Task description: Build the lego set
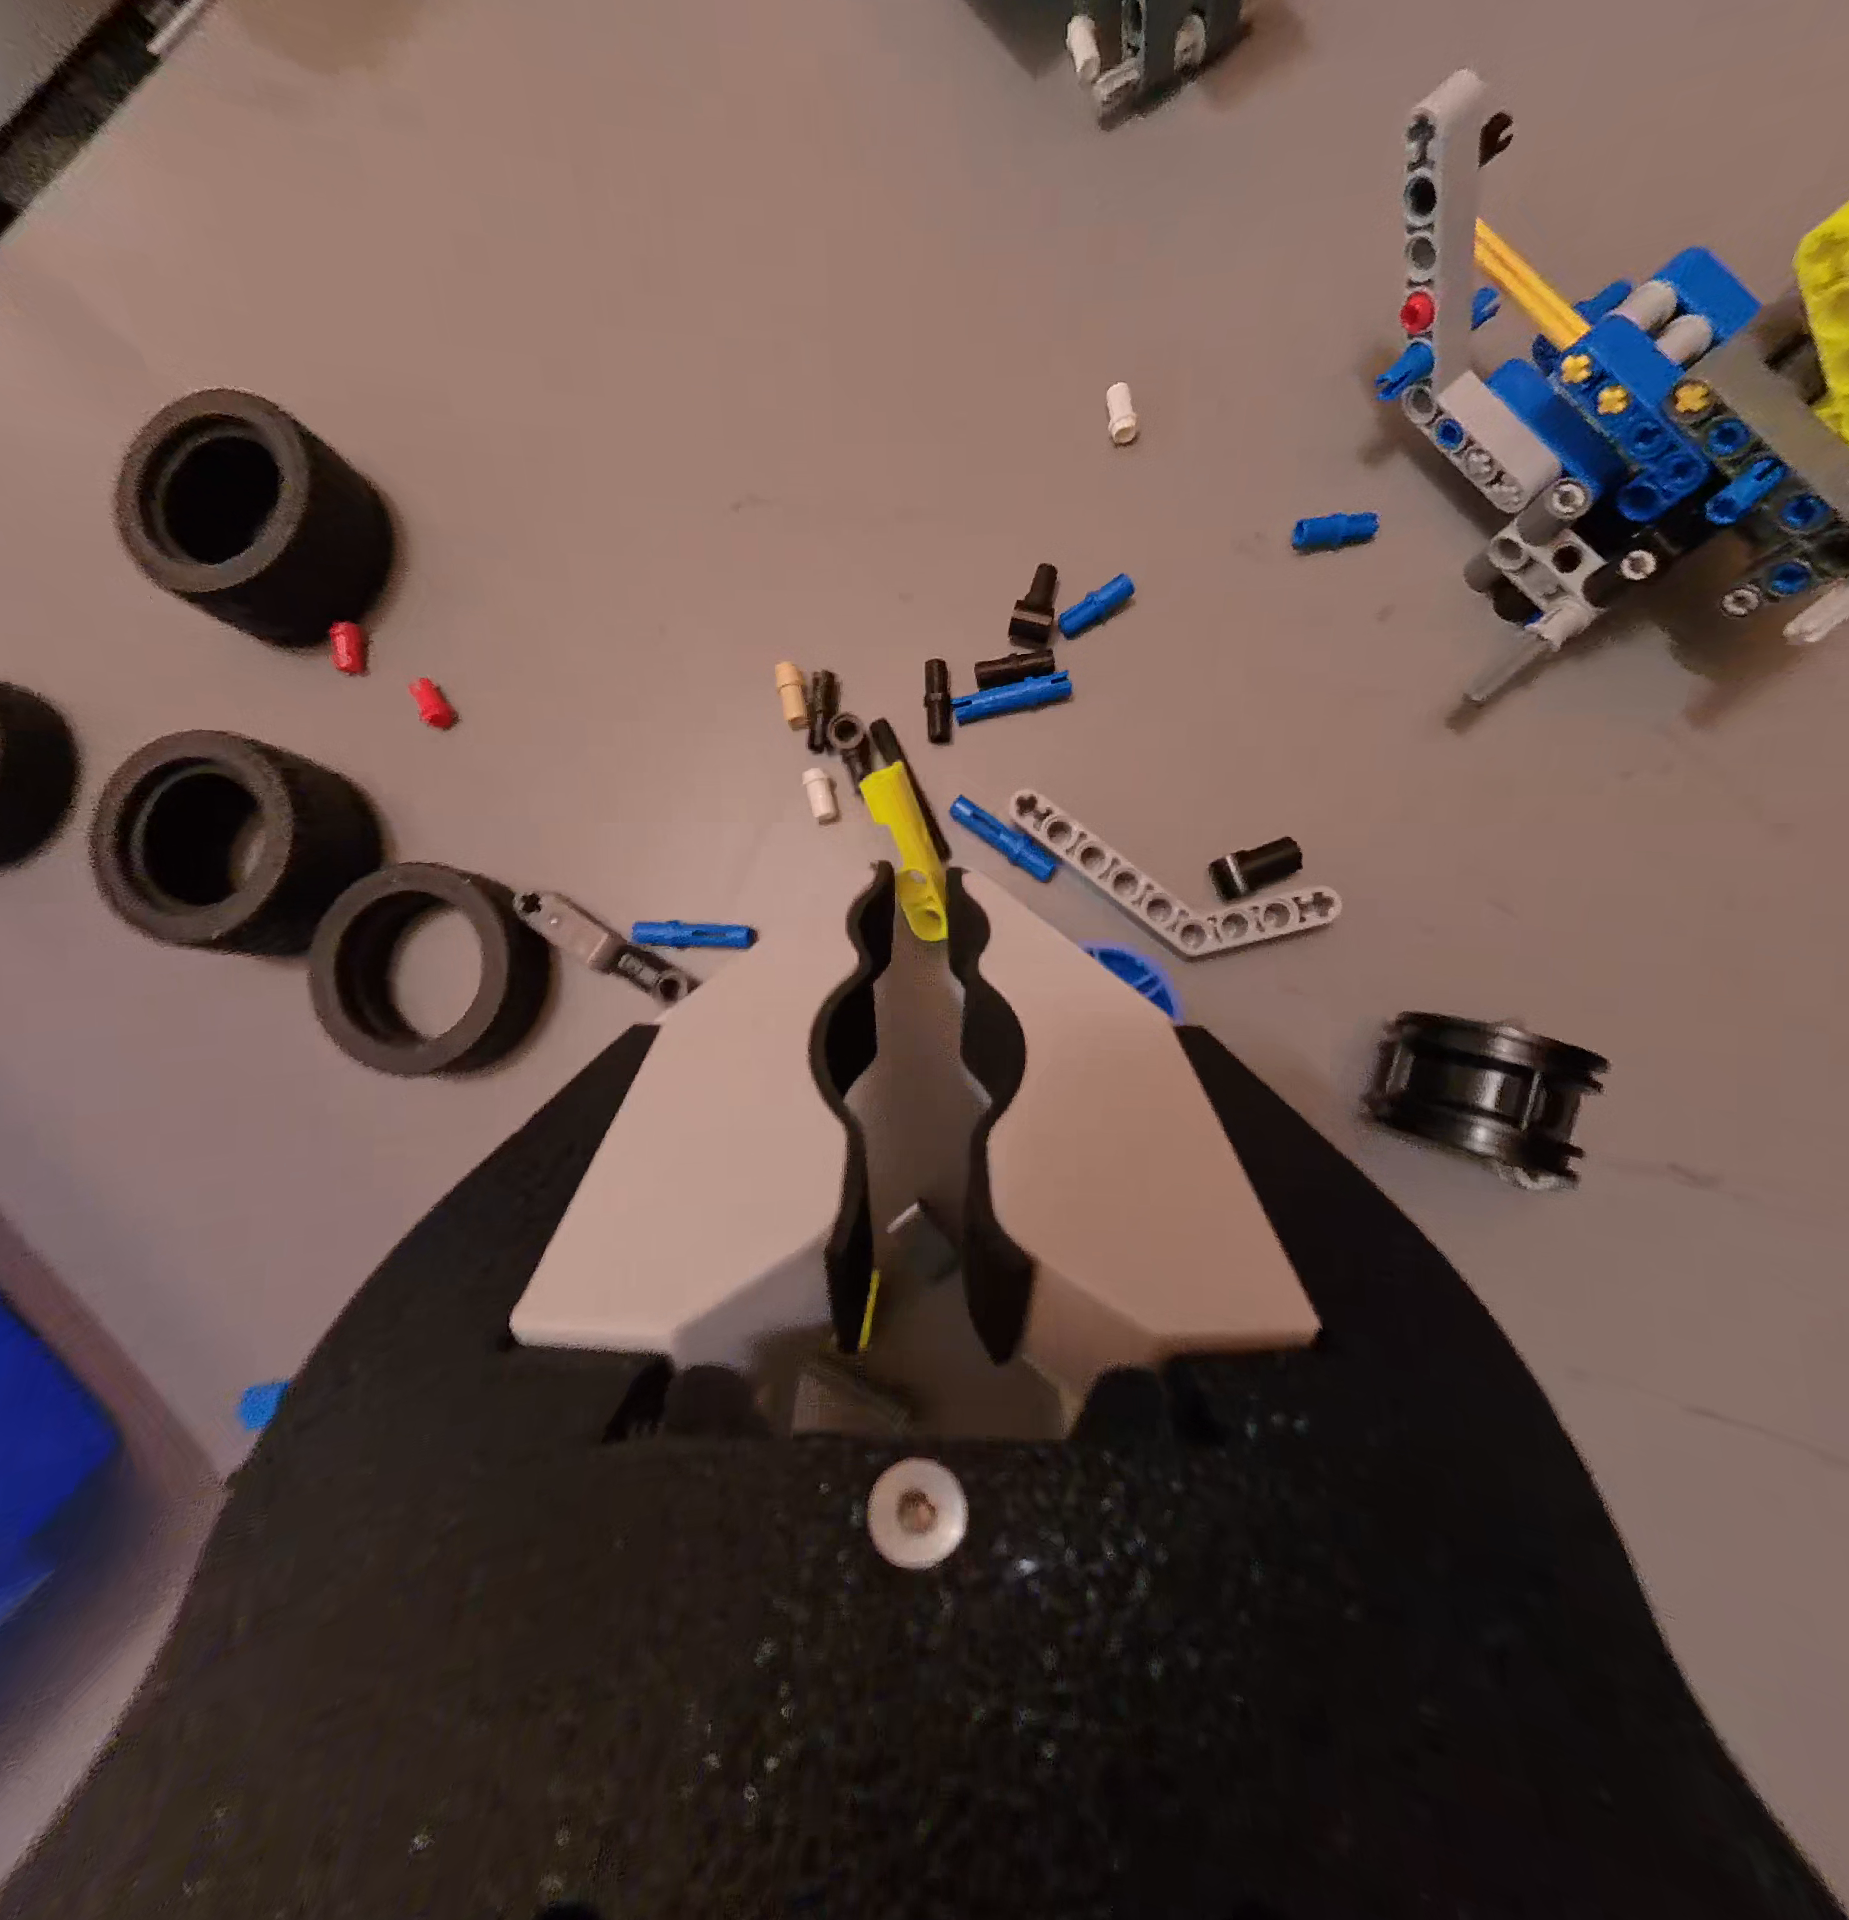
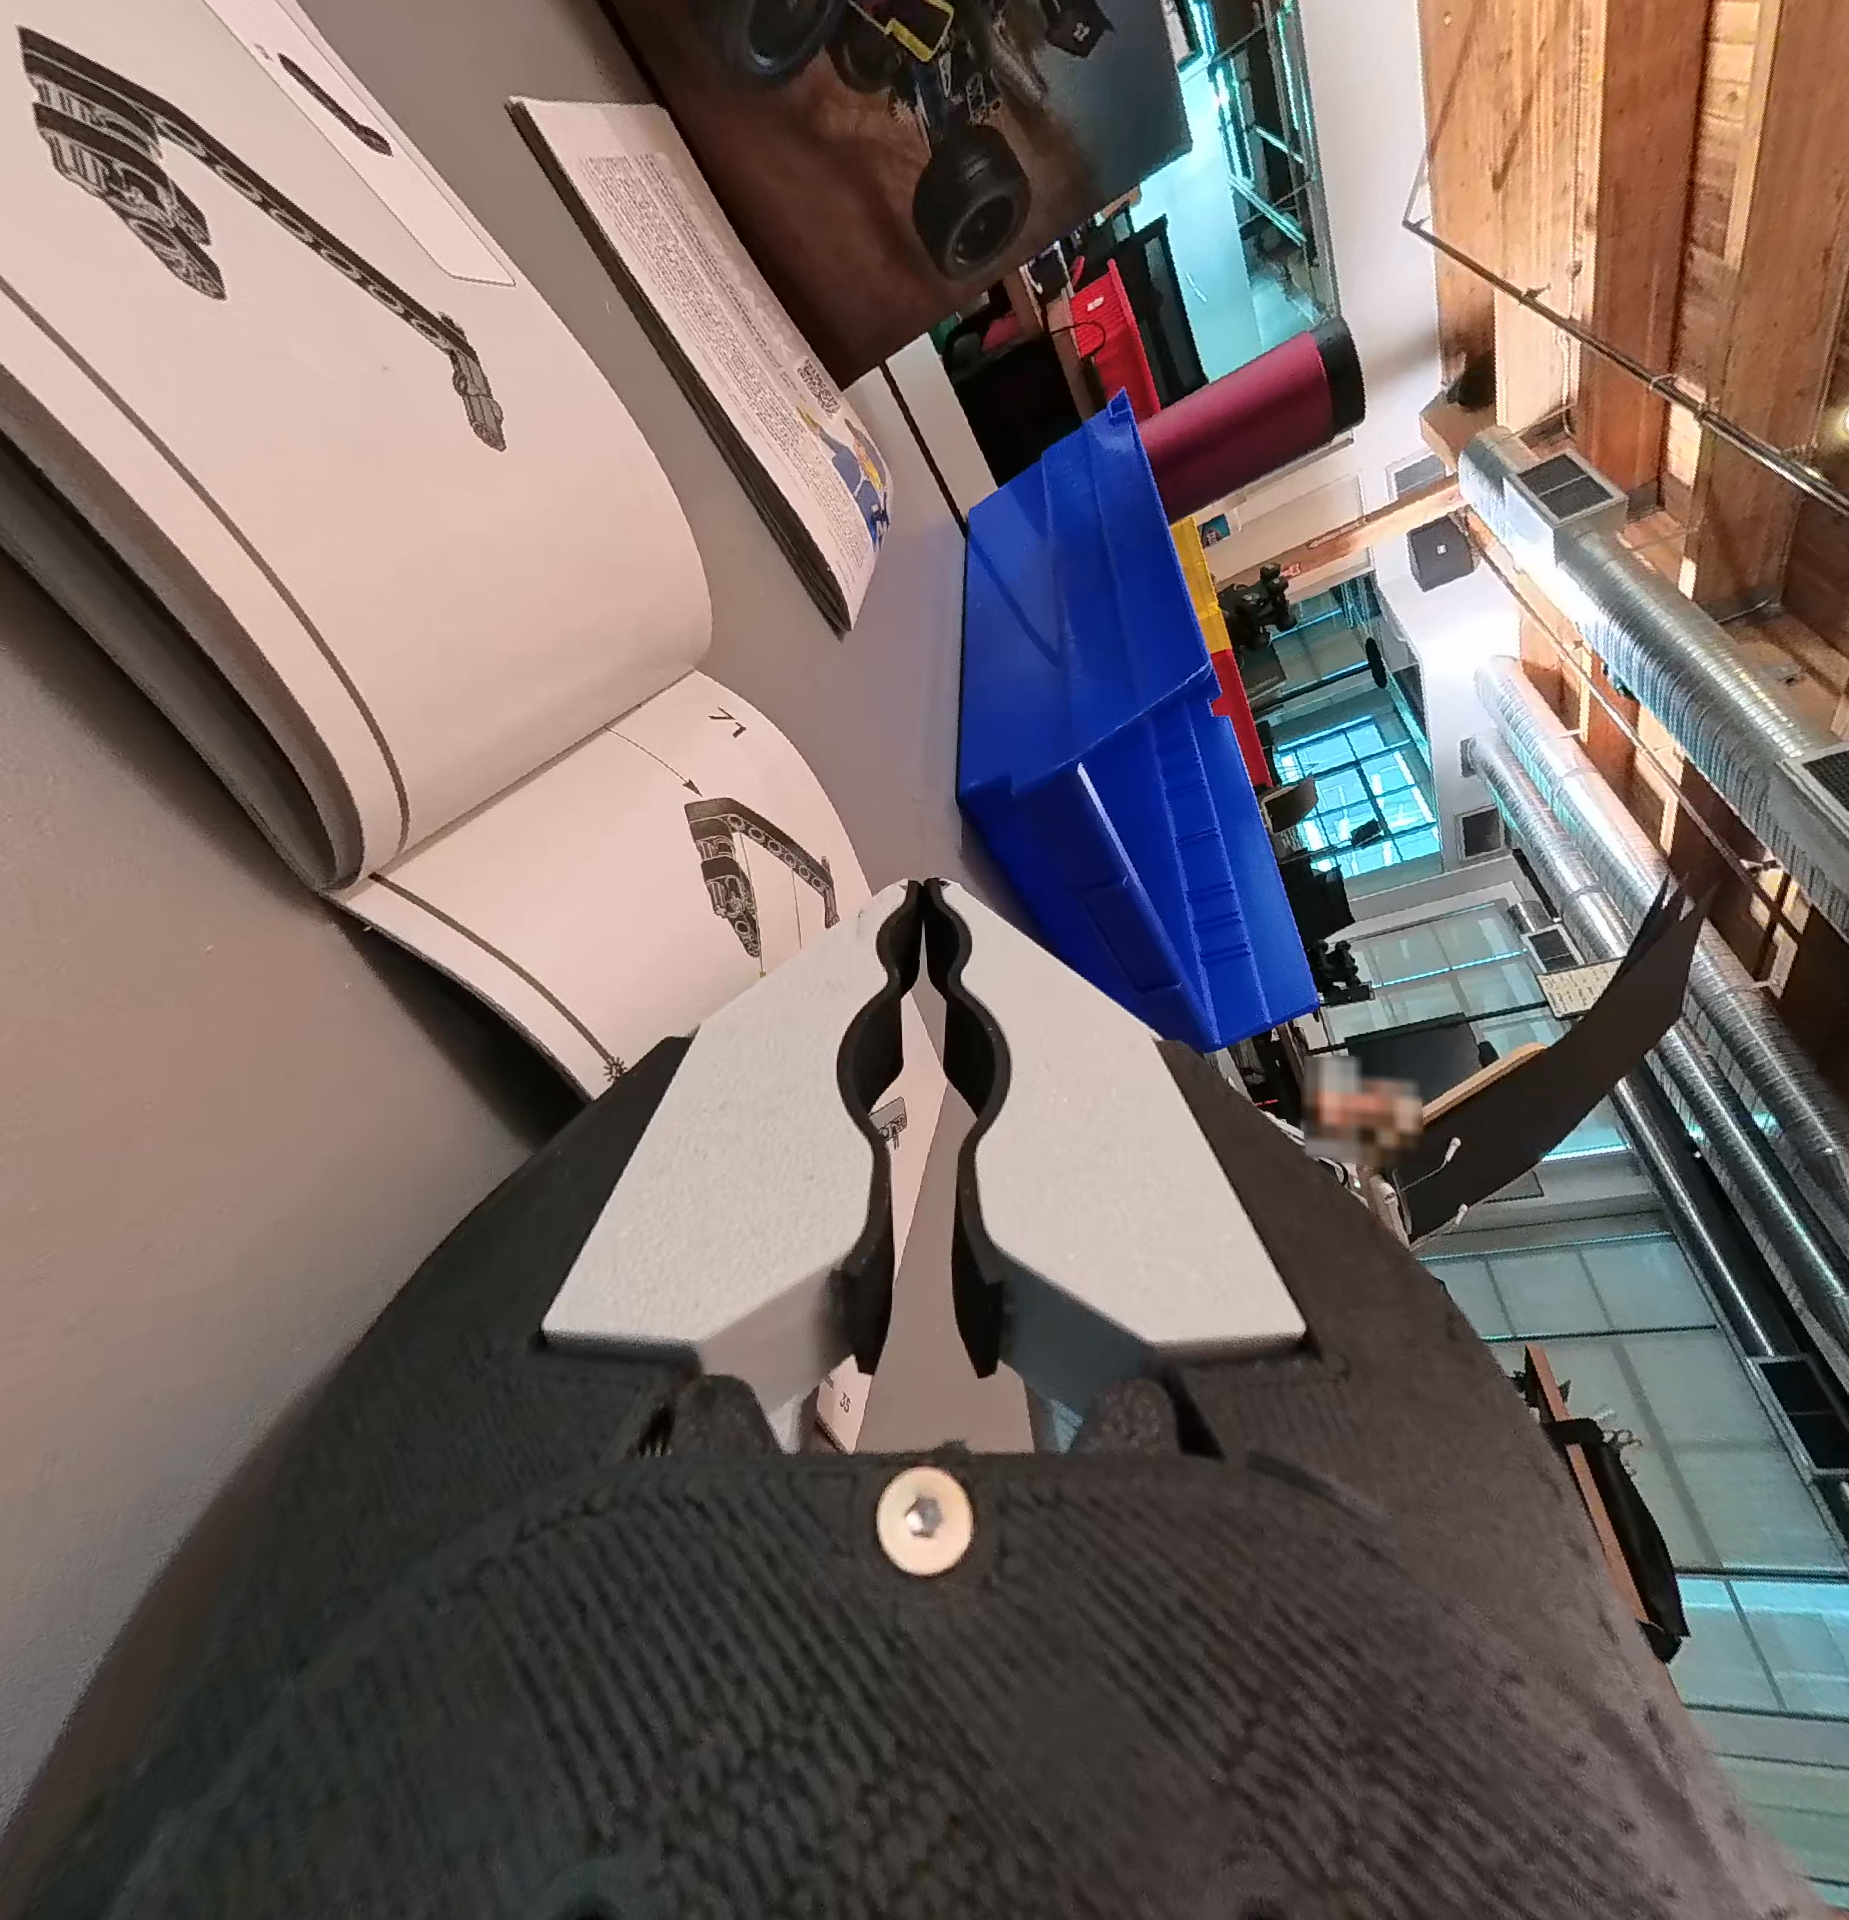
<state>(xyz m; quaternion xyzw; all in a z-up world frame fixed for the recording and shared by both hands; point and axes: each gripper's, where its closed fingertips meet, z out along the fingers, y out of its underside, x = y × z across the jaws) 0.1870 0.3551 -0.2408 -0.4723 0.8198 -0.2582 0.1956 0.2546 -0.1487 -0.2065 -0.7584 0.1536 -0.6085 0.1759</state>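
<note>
In the left wrist view my left gripper (image 1: 918,883) is shut on a yellow connector piece (image 1: 899,821), pinched at its holed end between the two black pads. The piece points away from me, with a black axle (image 1: 884,740) alongside its far end. It hangs over a scatter of small black, blue and white pins (image 1: 1008,698) on the grey table (image 1: 639,364). In the right wrist view my right gripper (image 2: 922,885) is shut, tips touching with nothing between them. It is tilted on its side above an open instruction booklet (image 2: 546,831) and next to a blue bin (image 2: 1096,675).
Three black tyres (image 1: 250,514) (image 1: 213,831) (image 1: 421,966) lie at the left, and a black wheel rim (image 1: 1481,1096) at the right. A grey bent beam (image 1: 1159,899) lies just right of the fingertips. A blue, grey and yellow build (image 1: 1626,436) stands far right. Two red pins (image 1: 432,702) lie near the tyres. The tips of one gripper are about 50 cm away from the tips of the other.
</note>
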